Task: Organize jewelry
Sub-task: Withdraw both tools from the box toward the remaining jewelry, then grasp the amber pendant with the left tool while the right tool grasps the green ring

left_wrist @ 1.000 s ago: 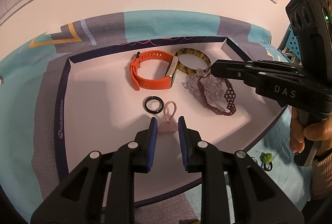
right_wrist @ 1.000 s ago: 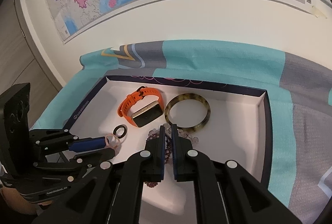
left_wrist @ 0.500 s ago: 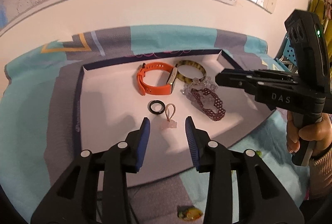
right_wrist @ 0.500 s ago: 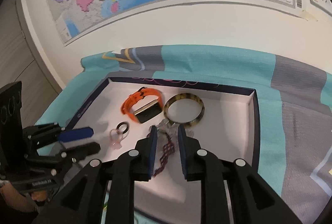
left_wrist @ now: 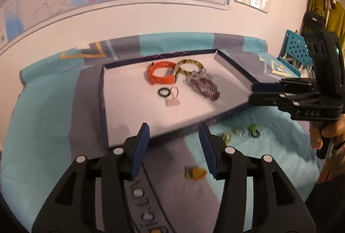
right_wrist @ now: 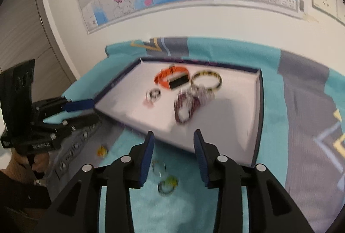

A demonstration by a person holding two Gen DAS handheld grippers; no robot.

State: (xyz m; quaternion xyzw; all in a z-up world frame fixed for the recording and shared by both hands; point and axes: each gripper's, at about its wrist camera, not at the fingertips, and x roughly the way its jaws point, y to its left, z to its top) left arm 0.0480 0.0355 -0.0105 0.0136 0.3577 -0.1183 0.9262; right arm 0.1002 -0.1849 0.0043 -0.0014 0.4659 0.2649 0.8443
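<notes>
Above the cloth, short of the tray [left_wrist: 103, 103], my left gripper [left_wrist: 173, 147] and right gripper [right_wrist: 173, 156] had pulled back, both spread wide, empty.

Both claws [left_wrist: 175, 147] [right_wrist: 174, 154] agape, empty

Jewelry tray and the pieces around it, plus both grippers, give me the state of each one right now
tray: open, lidless, flat on the cloth
orange watch: in tray, on its edge
yellow bangle: in tray, beside the watch
maroon beaded bracelet: in tray, lying loose
black ring: in tray, flat
amber piece: outside tray, on cloth
green ring: outside tray, on cloth
left gripper: open, empty
right gripper: open, empty
</notes>
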